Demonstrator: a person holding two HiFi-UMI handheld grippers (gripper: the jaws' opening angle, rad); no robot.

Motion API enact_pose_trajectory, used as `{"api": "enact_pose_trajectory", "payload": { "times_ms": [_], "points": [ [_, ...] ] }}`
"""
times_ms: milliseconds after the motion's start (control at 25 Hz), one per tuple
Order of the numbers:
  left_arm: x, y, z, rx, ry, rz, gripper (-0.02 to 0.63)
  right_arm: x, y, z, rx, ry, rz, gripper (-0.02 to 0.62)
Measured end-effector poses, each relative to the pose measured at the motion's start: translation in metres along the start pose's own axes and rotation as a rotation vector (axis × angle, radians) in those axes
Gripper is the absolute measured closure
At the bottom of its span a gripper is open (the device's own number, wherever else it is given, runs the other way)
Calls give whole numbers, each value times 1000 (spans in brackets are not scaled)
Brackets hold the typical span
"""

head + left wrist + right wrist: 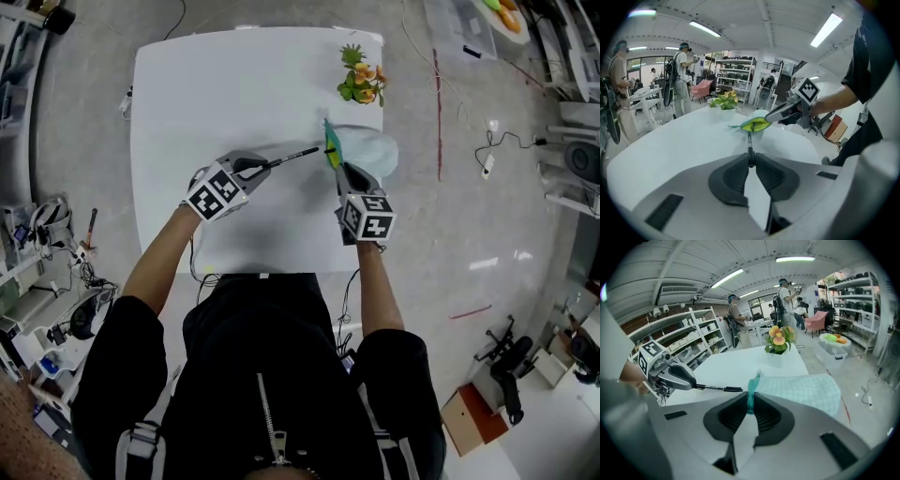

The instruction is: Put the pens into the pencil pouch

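Note:
My left gripper (263,168) is shut on the back end of a black pen (295,156), held level above the white table (206,94). The pen's tip points at the mouth of a mint checked pencil pouch (373,150) with a teal zipper edge and yellow-green lining (757,124). My right gripper (343,171) is shut on that teal edge (751,392) and holds the mouth up. In the left gripper view the pen (749,143) runs straight from the jaws toward the open mouth. In the right gripper view the pen (719,388) ends just left of the pouch (801,389).
A small potted plant (361,82) with orange flowers stands at the table's far right corner, just behind the pouch. Cables and stands lie on the floor around the table. Other people stand by shelves in the background.

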State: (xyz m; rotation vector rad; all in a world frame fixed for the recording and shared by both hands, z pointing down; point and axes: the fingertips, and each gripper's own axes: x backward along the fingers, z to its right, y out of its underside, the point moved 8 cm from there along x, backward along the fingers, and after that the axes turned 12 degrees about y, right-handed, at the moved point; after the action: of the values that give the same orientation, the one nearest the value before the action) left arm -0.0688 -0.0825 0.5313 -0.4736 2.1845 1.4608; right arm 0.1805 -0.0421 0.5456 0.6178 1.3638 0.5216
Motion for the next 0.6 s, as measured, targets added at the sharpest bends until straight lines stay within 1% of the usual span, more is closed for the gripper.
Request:
{"api": "enact_pose_trajectory", "payload": {
  "times_ms": [280,600],
  "points": [
    [-8,-11,4,1,61,27,543,2,0,1,-8,2,5,545],
    [-21,-22,4,-4,97,57,545,5,2,2,-11,2,2,546]
  ]
}}
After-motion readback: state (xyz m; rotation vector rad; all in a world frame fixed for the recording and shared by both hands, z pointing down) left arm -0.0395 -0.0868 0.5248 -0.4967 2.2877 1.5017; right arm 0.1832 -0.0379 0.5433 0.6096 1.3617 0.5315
